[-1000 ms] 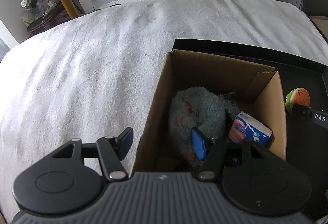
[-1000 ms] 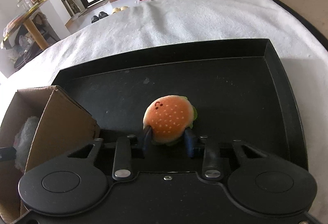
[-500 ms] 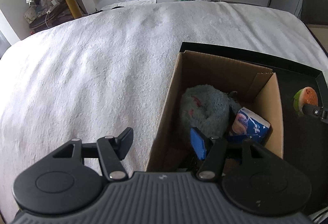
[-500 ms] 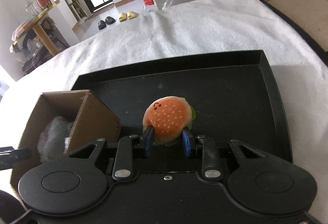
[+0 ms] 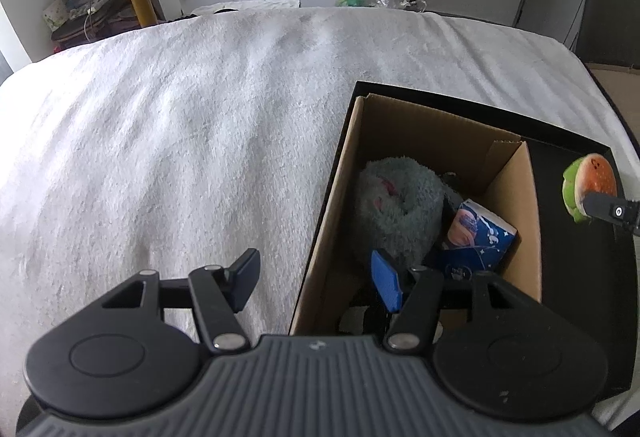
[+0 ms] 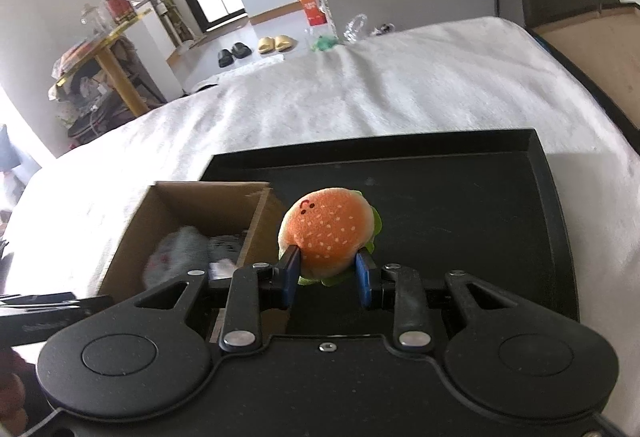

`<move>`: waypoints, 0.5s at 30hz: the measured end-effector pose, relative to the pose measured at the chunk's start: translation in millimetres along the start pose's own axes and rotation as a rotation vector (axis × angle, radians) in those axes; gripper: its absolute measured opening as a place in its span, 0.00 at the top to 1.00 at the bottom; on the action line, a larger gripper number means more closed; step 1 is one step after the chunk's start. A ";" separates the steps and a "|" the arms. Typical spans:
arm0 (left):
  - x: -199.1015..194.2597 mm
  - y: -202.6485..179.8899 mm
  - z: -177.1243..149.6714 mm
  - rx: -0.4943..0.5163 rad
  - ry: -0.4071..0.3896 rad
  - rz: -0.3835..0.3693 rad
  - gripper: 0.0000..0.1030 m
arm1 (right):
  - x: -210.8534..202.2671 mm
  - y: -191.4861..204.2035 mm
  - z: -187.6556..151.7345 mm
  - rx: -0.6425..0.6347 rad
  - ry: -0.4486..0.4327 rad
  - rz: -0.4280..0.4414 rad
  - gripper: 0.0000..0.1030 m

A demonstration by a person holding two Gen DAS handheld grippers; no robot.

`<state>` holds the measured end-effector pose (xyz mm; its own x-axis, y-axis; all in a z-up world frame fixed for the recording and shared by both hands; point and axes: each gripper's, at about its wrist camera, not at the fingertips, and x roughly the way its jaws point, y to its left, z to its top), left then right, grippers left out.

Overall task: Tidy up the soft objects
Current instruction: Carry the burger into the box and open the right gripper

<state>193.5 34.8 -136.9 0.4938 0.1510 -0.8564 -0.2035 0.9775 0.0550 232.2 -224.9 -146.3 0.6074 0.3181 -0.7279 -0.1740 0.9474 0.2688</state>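
**Burger plush airborne, box partly filled**

Right gripper (image 6: 327, 273) pinches burger plush (image 6: 329, 231), held above the black tray (image 6: 460, 205), just right of the cardboard box (image 5: 400, 125). Box already holds grey plush (image 5: 398, 205) and tissue pack (image 5: 478, 237). Left gripper (image 5: 316, 273) spread, empty, straddling the box's left wall. Remaining: drop burger in.

A tray (image 6: 552, 205) lies on the bed (image 5: 180, 141). The box (image 5: 400, 125) stands in the tray's left end. In the box, a plush toy (image 5: 396, 205) lies left of a tissue pack (image 5: 476, 237). Right of the box, above the tray, hangs a burger toy (image 6: 330, 231).
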 end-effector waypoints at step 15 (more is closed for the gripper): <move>4.5 22.7 -11.5 -0.037 0.006 -0.066 0.42 | -7.7 46.3 0.2 -0.059 0.003 0.034 0.72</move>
<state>181.3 56.0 -145.5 0.5019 0.0857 -0.8607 -0.2019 0.9792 -0.0203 219.7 -183.5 -128.1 0.5980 0.3504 -0.7208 -0.2401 0.9364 0.2561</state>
